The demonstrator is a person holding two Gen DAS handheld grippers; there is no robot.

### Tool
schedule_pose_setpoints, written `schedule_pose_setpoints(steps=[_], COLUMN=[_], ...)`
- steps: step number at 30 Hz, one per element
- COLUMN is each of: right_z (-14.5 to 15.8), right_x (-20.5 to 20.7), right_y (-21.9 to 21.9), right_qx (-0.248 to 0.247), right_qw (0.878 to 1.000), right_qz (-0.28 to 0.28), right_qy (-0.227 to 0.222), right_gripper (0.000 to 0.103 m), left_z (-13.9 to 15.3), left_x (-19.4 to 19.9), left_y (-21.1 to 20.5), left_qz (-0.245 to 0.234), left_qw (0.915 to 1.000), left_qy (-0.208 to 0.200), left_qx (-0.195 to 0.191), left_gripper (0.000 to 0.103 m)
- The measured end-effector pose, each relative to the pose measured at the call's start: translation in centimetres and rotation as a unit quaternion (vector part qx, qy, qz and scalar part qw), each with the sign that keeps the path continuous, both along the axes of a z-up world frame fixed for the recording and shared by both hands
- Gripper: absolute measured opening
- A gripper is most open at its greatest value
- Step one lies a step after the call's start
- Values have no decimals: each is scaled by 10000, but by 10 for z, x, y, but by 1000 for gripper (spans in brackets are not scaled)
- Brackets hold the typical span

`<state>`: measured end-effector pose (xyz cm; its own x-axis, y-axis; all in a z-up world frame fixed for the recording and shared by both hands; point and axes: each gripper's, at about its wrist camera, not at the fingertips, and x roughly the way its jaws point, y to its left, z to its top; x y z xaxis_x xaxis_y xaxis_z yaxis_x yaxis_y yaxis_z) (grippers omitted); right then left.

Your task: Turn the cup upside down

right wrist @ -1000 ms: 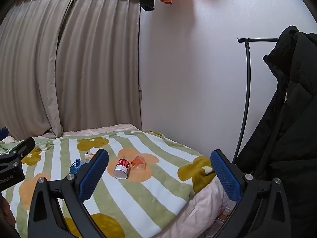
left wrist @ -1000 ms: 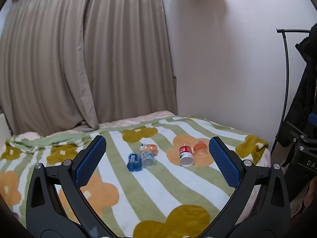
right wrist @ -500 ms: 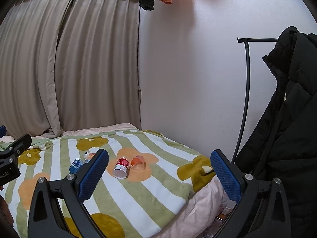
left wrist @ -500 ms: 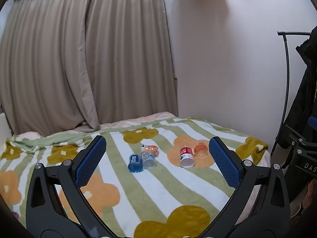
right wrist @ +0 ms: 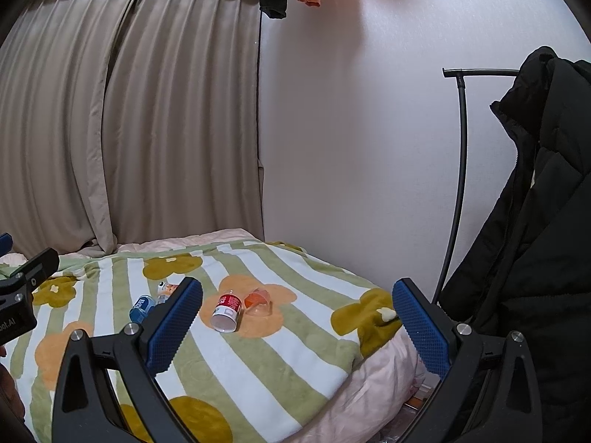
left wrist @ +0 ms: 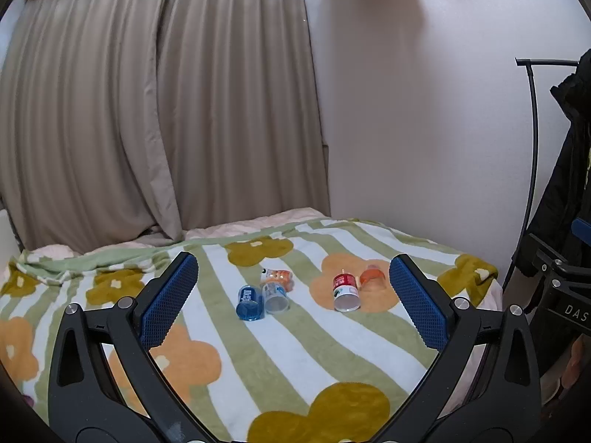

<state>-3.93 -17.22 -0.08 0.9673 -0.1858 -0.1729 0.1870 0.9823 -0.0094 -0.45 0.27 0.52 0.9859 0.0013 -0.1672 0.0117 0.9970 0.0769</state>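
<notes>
Several small cups lie on their sides on a striped flower blanket (left wrist: 295, 347). A blue cup (left wrist: 249, 302) and a clear cup (left wrist: 275, 296) lie together, with an orange-printed cup (left wrist: 277, 276) just behind them. To the right lie a red-and-white cup (left wrist: 345, 291) and an orange clear cup (left wrist: 372, 277). My left gripper (left wrist: 293, 295) is open and empty, well short of the cups. My right gripper (right wrist: 297, 319) is open and empty too, with the red-and-white cup (right wrist: 226, 312) and the orange clear cup (right wrist: 258, 301) ahead between its fingers. The blue cup (right wrist: 142, 308) sits further left.
Beige curtains (left wrist: 147, 110) hang behind the bed and a white wall (left wrist: 424, 129) stands at the right. A black coat (right wrist: 535, 221) hangs on a black rack (right wrist: 458, 184) by the bed's right edge. The left gripper's body (right wrist: 18, 306) shows at the left.
Both views have drifted slightly; the cups sit a touch lower and closer in the frames. Both grippers stay open and empty.
</notes>
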Motion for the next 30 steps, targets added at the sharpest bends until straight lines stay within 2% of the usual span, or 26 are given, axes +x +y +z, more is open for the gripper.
schedule_pose_setpoints(steps=[30], right_z=[-3], right_x=[1], right_y=[1], right_qx=[31], right_qw=[9999], right_qz=[90], right_qy=[49], right_gripper=[103], left_z=[-2], left_x=[1], left_y=[0], left_qz=[1], left_qw=[9999], left_qy=[69], left_qx=[-96], left_gripper=[103])
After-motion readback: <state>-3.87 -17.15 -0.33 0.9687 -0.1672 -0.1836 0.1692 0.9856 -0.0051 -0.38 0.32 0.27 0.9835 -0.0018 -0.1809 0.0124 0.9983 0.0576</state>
